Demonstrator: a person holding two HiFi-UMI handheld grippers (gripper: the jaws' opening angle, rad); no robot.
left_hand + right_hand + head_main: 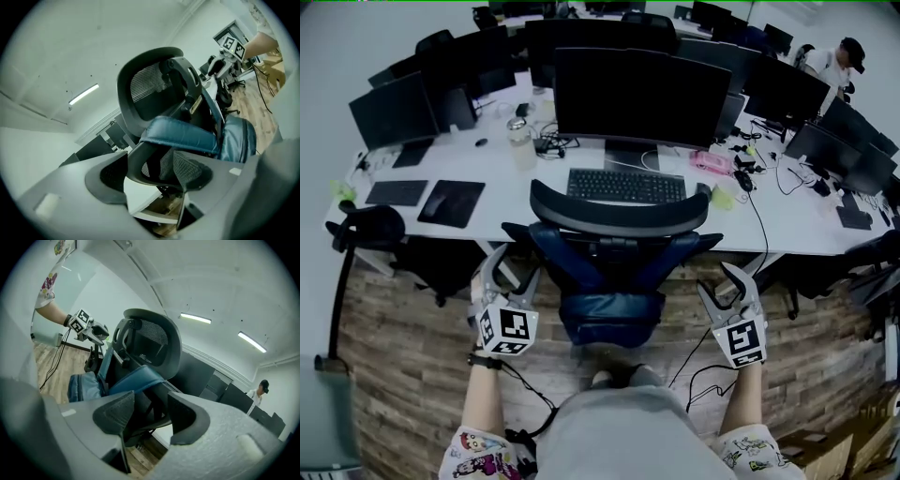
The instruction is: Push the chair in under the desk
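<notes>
- The chair (619, 220) stands square to the desk's (825, 234) near edge. Its backrest rises in front of the keyboard (625, 186), and the seat looks partly under the desk already.
- The left gripper (508, 279) stands wide beside the chair's left side. An armrest (147, 164) sits between its jaws, and the pads don't appear to press on it.
- The right gripper (733, 286) is also spread, a little narrower, around the other armrest (150, 420), with no clear grip.
- With both holds loose, I'd judge a shove could make the jaws slide off the armrests, and a gripper could run into the desk's near edge.
- If one side pushes harder, the chair will probably swivel or roll askew and go in crooked.
- The armrests may be too high to pass under, in which case they'd knock the desk's near edge and jolt what lies on it.
- A cable (689, 370) trails on the floor by the right gripper. A castor could catch it and drag whatever it's plugged into.
- The blue cushion (607, 314) on the back of the chair could shift or slip off if the chair jerks.
</notes>
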